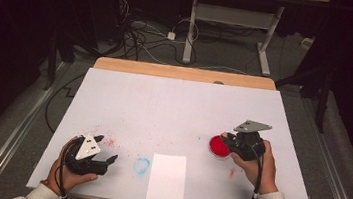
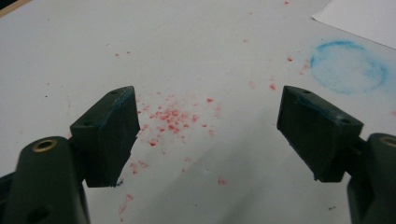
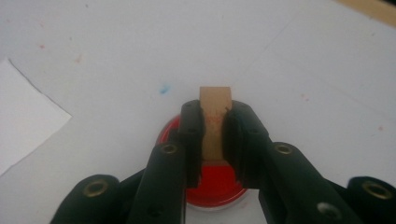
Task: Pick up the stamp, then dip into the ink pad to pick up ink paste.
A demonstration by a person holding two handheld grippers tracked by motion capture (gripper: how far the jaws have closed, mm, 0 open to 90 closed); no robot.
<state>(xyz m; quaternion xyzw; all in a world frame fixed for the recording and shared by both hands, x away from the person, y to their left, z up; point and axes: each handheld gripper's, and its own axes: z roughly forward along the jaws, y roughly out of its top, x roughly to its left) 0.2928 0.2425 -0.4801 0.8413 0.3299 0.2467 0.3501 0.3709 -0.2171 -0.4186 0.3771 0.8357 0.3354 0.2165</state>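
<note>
The right gripper (image 3: 214, 140) has its jaws clenched on a small wooden stamp block (image 3: 215, 116), held over the red ink pad (image 1: 219, 146) at the desk's (image 1: 174, 104) right. The inking step seems in hand; next, carry the block left to the white paper (image 1: 167, 179). The left gripper (image 1: 102, 156) rests released, near left.

Right tongs (image 3: 215, 135) clamp upright wooden block (image 3: 215, 105) over red ink pad (image 3: 215, 184); white paper (image 3: 23, 116) at left.
</note>
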